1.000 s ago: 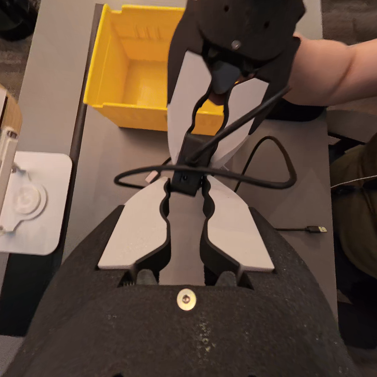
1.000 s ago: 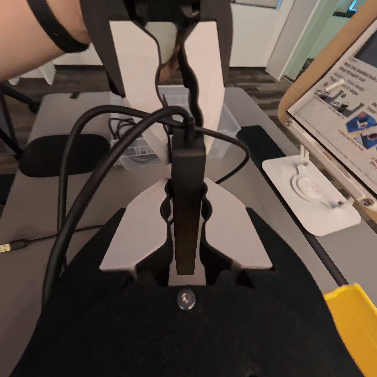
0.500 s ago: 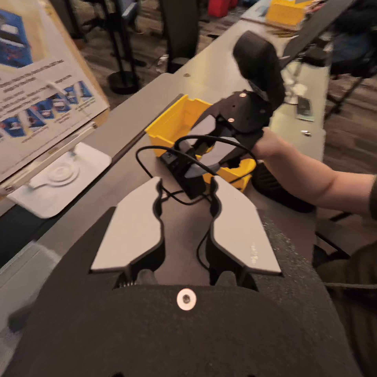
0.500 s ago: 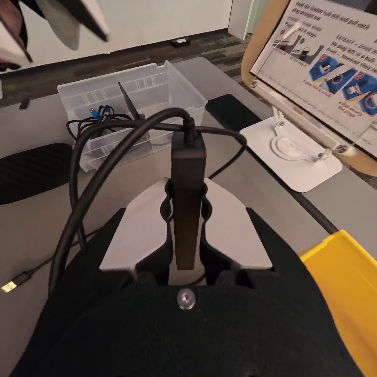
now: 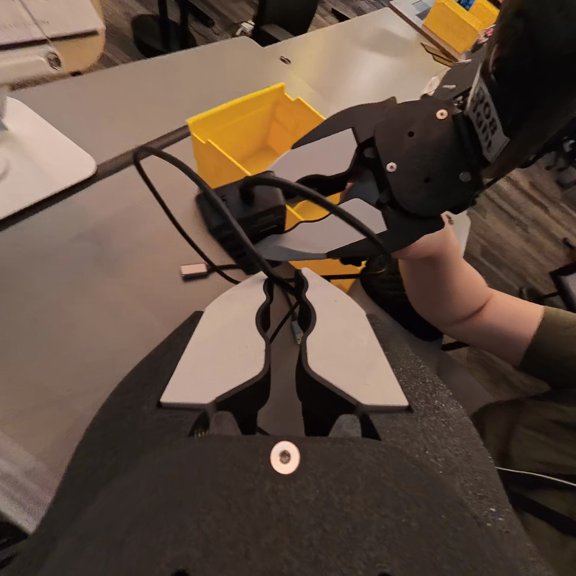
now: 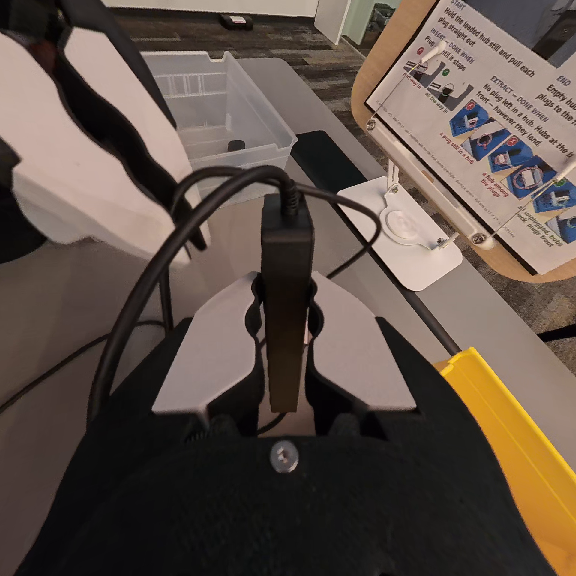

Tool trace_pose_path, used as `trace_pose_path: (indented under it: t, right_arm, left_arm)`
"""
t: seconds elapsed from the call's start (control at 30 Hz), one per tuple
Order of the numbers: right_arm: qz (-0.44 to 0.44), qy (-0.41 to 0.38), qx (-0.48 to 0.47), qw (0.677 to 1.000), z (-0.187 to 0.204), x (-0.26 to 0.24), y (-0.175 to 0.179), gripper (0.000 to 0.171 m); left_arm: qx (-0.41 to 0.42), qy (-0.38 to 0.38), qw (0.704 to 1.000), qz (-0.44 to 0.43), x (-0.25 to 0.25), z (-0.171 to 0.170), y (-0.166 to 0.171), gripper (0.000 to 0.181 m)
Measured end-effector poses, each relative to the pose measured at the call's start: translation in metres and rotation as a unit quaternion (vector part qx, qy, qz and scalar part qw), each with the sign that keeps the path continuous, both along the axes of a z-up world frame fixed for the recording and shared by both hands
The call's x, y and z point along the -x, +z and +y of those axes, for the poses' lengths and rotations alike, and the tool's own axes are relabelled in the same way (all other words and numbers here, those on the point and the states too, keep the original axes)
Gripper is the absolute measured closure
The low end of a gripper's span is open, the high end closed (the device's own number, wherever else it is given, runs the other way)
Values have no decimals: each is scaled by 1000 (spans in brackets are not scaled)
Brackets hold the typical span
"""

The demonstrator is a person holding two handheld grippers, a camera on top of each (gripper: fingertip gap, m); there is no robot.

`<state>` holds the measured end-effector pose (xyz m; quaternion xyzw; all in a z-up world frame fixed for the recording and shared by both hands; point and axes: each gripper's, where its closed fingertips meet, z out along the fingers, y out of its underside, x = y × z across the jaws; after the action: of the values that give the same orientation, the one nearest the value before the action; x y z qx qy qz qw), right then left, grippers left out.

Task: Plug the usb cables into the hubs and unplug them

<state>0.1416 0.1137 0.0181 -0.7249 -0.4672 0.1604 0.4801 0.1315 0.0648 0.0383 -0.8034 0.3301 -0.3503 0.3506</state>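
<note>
A: Gripping a black rectangular plastic USB hub (image 6: pixel 286 311), the right tongs (image 6: pixel 285 282) hold it above the grey bench (image 5: pixel 78 280).

B: Left tongs (image 5: pixel 284 282) nearly closed around its thin black cable (image 5: pixel 174 215); printed instruction sheet (image 6: pixel 498 124) stands nearby.

Right gripper (image 6: pixel 285 280): fingers clamped on both sides of a black hub (image 6: pixel 286 280), which stands lengthwise between them. Left gripper (image 5: pixel 284 280): fingers nearly together, tips narrowly apart; a thin cable (image 5: pixel 282 324) crosses the gap, possibly pinched, unclear. Bare forearm (image 5: pixel 467 314) behind right gripper.
</note>
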Motion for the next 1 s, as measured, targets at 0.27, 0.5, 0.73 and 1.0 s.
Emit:
trace_pose_path:
  t: [0.27,0.5,0.73,1.0]
  right_arm:
    - [132,72,62,987,-11,-6,30,145]
    - [301,128,101,940,-16,-7,63,145]
    - [374,154,150,902,-10,-11,66,144]
    - [368,199,176,891,-23,-1,65,145]
  left_arm:
    - [-69,117,976,171,80,53,-10,177]
    - [-46,91,954,281,79,56,-78,176]
    - [-123,80,977,156,68,49,-38,152]
    - [-118,-151,975,-115,33,-44,10,130]
